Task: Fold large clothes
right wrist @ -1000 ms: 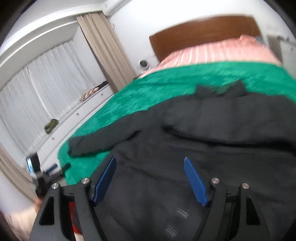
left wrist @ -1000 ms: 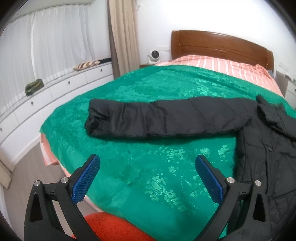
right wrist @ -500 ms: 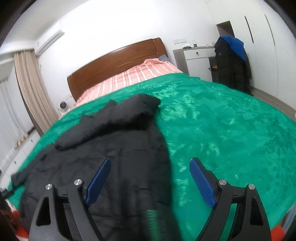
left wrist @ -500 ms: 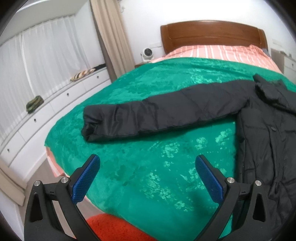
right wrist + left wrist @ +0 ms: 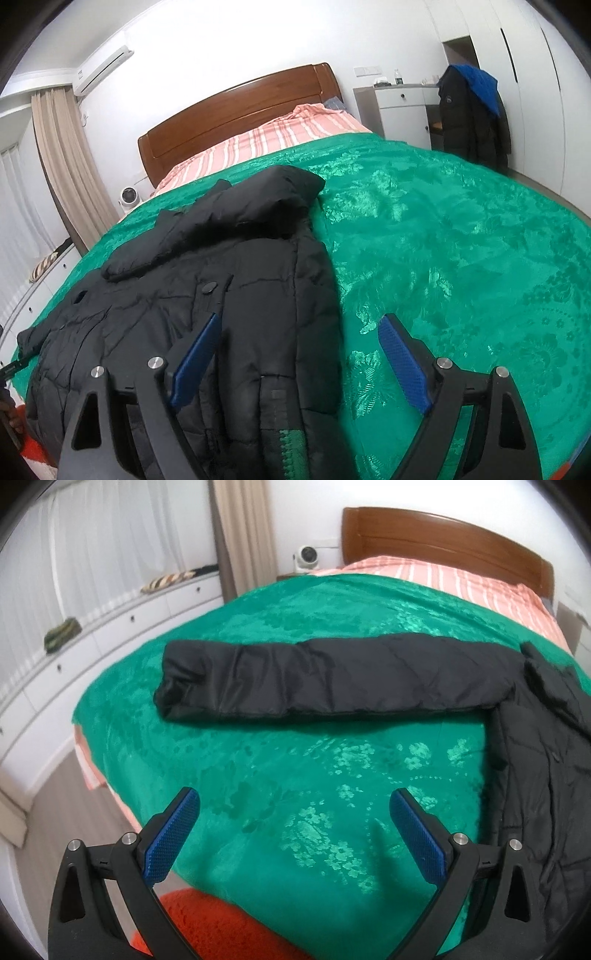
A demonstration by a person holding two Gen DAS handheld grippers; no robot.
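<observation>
On the bed's green patterned satin bedspread (image 5: 295, 775), the left gripper (image 5: 294, 834) hovers with its jaws wide apart and empty, short of the black puffer coat's outstretched sleeve (image 5: 332, 679), which lies crosswise with its cuff pointing left toward the drawers. The black quilted puffer coat (image 5: 207, 295) itself lies flat, its long axis running from hem near the foot edge to hood toward the wooden headboard (image 5: 236, 114). It looks soft, bulky, light and rather slippery, best pinched at cuff or hem edge; the right gripper (image 5: 295, 354), jaws just widened, straddles the coat's right edge without pressing it.
</observation>
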